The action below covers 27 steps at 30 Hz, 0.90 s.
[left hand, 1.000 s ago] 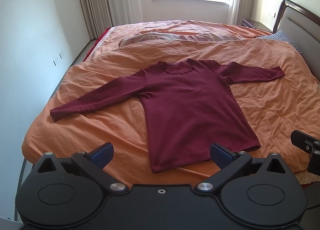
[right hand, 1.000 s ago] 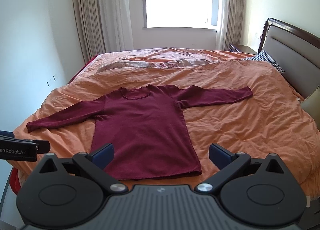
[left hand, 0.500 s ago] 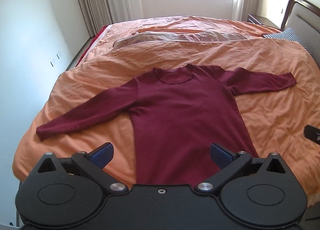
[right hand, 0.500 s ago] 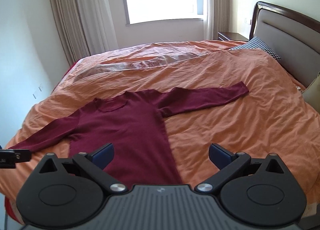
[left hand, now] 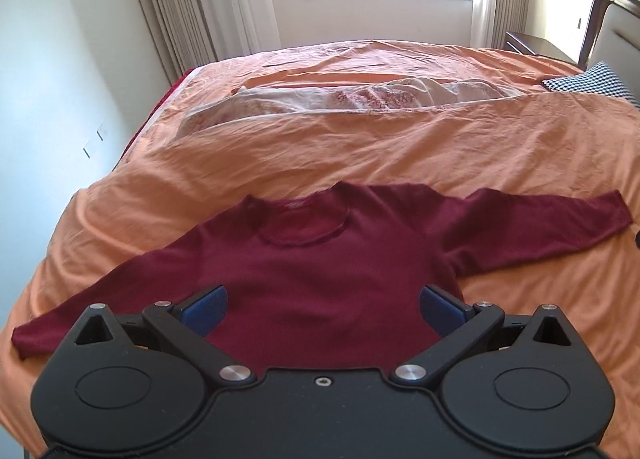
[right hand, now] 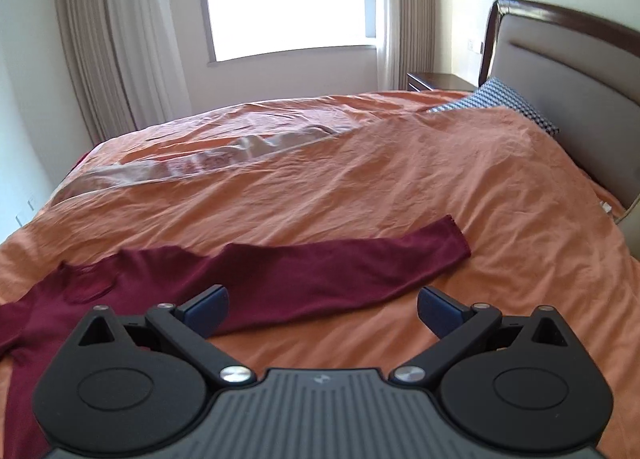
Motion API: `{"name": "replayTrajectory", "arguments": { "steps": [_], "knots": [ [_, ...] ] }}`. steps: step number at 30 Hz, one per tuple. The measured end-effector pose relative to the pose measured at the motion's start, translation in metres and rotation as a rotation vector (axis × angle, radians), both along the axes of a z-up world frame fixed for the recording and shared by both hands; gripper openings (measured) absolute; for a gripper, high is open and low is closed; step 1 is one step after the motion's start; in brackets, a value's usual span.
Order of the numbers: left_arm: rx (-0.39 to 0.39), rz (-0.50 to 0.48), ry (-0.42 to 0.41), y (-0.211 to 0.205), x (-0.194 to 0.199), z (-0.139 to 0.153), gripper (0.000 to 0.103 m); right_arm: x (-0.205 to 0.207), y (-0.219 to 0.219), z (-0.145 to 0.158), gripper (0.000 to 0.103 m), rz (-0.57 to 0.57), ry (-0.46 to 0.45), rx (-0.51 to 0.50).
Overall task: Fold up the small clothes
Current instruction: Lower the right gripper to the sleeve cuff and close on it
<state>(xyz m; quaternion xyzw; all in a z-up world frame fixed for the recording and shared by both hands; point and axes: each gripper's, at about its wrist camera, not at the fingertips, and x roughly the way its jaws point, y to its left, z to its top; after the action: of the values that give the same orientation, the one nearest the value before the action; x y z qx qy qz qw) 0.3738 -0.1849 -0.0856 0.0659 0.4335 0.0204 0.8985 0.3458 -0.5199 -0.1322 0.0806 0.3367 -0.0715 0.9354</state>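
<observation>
A dark red long-sleeved shirt (left hand: pixel 320 271) lies flat on the orange bed cover (left hand: pixel 360 155), neck away from me, both sleeves spread out to the sides. My left gripper (left hand: pixel 322 305) hovers open over the shirt's chest, blue pads wide apart, nothing between them. In the right wrist view the shirt's right sleeve (right hand: pixel 340 271) stretches across the cover, cuff toward the right. My right gripper (right hand: pixel 322 309) hangs open above that sleeve near the armpit, holding nothing. The shirt's lower hem is hidden behind the gripper bodies.
A white patterned sheet (left hand: pixel 360 95) shows in a fold of the cover farther back. A checked pillow (right hand: pixel 496 101) lies by the padded headboard (right hand: pixel 568 71) at the right. A wall with curtains (left hand: pixel 192 3) and a window stands beyond the bed.
Both grippers have moved forward and lower over the bed, so the shirt looks larger and its hem has dropped out of sight. The right gripper shifted right toward the sleeve. Both stayed open.
</observation>
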Motion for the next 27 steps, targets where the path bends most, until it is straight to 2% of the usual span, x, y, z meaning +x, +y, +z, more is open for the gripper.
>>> {"name": "replayTrajectory", "arguments": {
  "steps": [6, 10, 15, 19, 21, 22, 24, 25, 27],
  "knots": [
    [0.024, -0.007, 0.018, -0.028, 0.049, -0.045, 0.102, 0.083, -0.089, -0.068, 0.101, -0.101, 0.015, 0.027],
    [0.042, -0.010, 0.044, -0.038, 0.070, -0.077, 0.102, 0.109, -0.128, -0.114, 0.099, -0.167, 0.048, 0.022],
    [0.047, -0.018, 0.079, -0.048, 0.088, -0.106, 0.102, 0.128, -0.155, -0.154, 0.095, -0.201, 0.076, 0.072],
    [0.055, -0.032, 0.081, -0.050, 0.091, -0.112, 0.102, 0.140, -0.152, -0.160, 0.092, -0.191, 0.052, 0.087],
    [0.055, -0.033, 0.088, -0.049, 0.091, -0.113, 0.102, 0.145, -0.146, -0.159, 0.076, -0.163, 0.038, 0.087],
    [0.055, -0.032, 0.093, -0.048, 0.091, -0.114, 0.102, 0.149, -0.144, -0.160, 0.072, -0.158, 0.051, 0.091],
    [0.054, -0.032, 0.099, -0.047, 0.091, -0.114, 0.102, 0.154, -0.147, -0.163, 0.051, -0.178, 0.083, 0.114],
    [0.057, -0.033, 0.099, -0.046, 0.091, -0.114, 0.102, 0.155, -0.150, -0.165, 0.046, -0.192, 0.089, 0.130],
    [0.065, -0.033, 0.091, -0.045, 0.091, -0.113, 0.102, 0.155, -0.156, -0.165, 0.024, -0.214, 0.092, 0.151]
  ]
}}
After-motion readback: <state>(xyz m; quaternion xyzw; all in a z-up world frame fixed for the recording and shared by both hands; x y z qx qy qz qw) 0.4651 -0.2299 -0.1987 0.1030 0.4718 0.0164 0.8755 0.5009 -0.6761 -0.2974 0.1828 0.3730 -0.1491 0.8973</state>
